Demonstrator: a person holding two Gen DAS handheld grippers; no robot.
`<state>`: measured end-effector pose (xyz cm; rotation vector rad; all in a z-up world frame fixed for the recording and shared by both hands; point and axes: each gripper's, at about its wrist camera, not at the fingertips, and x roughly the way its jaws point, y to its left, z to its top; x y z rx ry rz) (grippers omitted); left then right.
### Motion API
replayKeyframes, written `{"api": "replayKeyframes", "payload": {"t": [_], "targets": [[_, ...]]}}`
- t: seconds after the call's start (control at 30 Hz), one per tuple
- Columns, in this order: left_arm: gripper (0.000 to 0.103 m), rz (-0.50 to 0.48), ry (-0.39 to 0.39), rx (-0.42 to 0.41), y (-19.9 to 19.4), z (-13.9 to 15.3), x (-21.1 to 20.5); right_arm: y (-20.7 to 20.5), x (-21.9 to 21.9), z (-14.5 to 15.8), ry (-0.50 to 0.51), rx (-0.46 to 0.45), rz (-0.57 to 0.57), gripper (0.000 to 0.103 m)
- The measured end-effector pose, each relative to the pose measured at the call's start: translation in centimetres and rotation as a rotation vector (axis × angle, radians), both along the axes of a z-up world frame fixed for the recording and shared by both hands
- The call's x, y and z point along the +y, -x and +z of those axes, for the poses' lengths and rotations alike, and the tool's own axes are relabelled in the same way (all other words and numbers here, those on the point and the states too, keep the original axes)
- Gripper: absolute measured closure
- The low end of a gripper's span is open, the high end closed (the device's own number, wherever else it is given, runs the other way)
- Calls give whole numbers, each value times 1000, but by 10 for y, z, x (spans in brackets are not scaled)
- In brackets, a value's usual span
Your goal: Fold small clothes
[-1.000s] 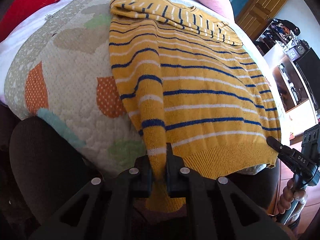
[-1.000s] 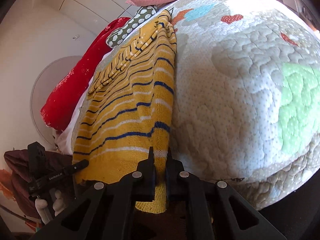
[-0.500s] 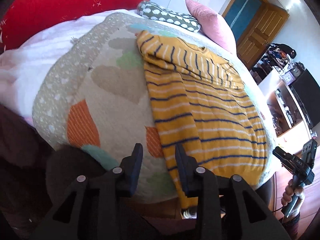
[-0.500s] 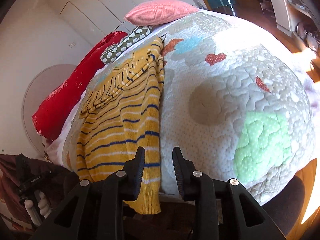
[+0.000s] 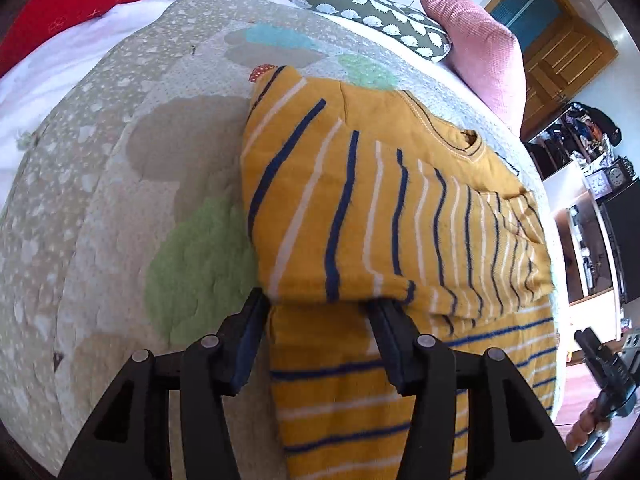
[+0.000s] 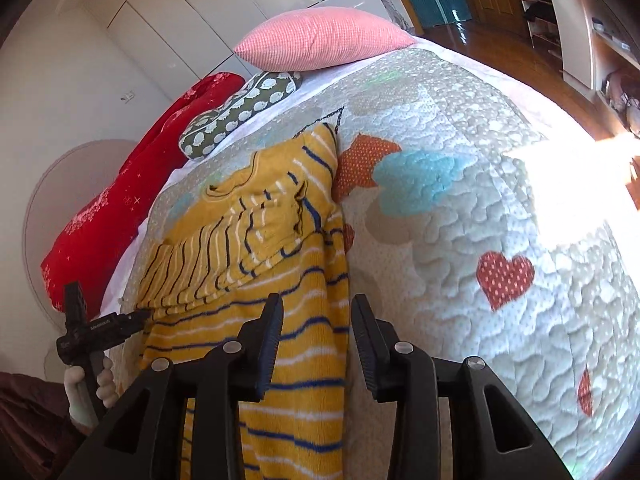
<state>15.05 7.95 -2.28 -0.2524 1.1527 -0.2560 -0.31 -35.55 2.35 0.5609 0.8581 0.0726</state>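
Sweater (image 5: 384, 216) lies flat on quilt (image 5: 120, 208), sleeves folded across chest, hem end draped over near edge. Left gripper (image 5: 316, 320) and right gripper (image 6: 316, 332): jaws just opened, now apart, nothing clamped; knit is seen between and below the tips. Risk judged: a pad could snag the loose folded sleeve and undo it; the overhanging hem could drag the body off the quilt.

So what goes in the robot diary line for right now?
sweater: sleeves folded in, on quilt | left gripper: just opened, empty | right gripper: just opened, empty
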Motion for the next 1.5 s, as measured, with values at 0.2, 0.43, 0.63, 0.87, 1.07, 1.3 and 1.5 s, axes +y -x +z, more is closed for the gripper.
{"api": "replayKeyframes", "payload": {"t": [0.2, 0.43, 0.63, 0.87, 1.07, 1.3, 1.5], "targets": [[85, -16, -149, -11, -19, 5, -13, -99, -5, 0, 56, 39, -5, 51], [81, -16, -112, -11, -13, -1, -4, -183, 6, -48, 95, 201, 38, 91], [79, -16, -29, -24, 15, 15, 17, -166, 8, -24, 243, 132, -52, 82], [74, 53, 10, -62, 39, 27, 40, -146, 44, -12, 175, 98, 145, 51], [67, 71, -2, -126, 47, 48, 41, -151, 72, -24, 292, 144, 216, 99], [61, 76, 23, -153, 22, 59, 20, -171, 46, 29, 386, 7, 81, 99], [61, 6, -22, -101, -21, 40, -36, -192, 25, -17, 326, 128, 44, 98]]}}
